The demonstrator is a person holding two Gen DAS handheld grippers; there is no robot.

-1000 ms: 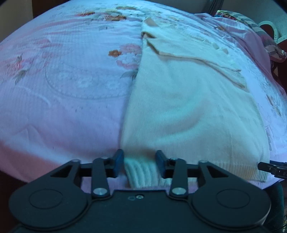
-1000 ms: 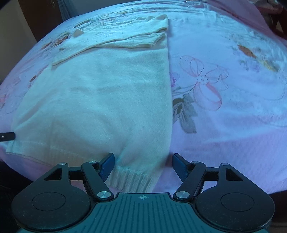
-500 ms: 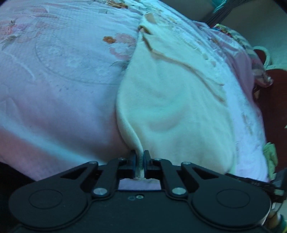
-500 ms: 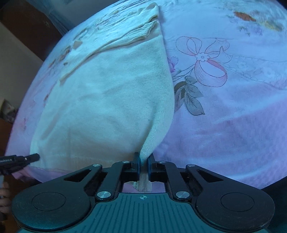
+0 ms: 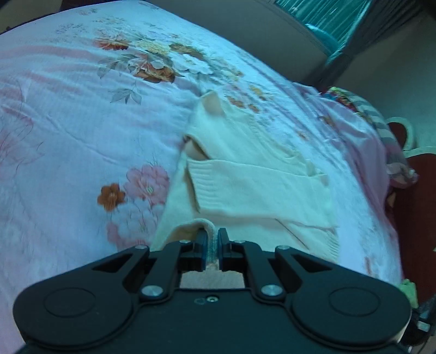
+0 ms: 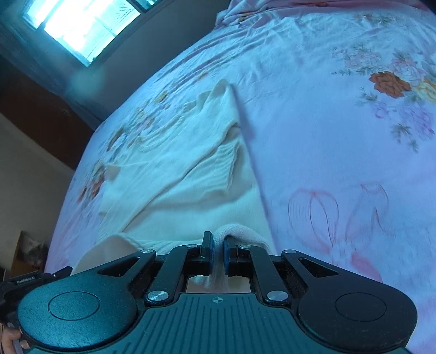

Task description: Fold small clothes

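A cream knit sweater (image 5: 253, 174) lies on a pink floral bedsheet (image 5: 68, 130), its sleeves folded across its body. My left gripper (image 5: 212, 239) is shut on the sweater's bottom hem at its left corner and holds that hem lifted over the body. The sweater also shows in the right wrist view (image 6: 190, 168). My right gripper (image 6: 216, 245) is shut on the hem at its right corner, also lifted. The left gripper's tip (image 6: 35, 280) shows at the lower left of the right wrist view.
The bedsheet (image 6: 340, 122) spreads wide to the right of the sweater. Crumpled pink and striped cloth (image 5: 381, 130) lies at the bed's right edge, with dark red floor (image 5: 419, 217) beyond. A window (image 6: 81, 24) is in the far wall.
Both grippers closed on the sweater's bottom hem, lifted it and carried it forward over the body toward the collar. The lower half of the sweater now sits under and behind the grippers.
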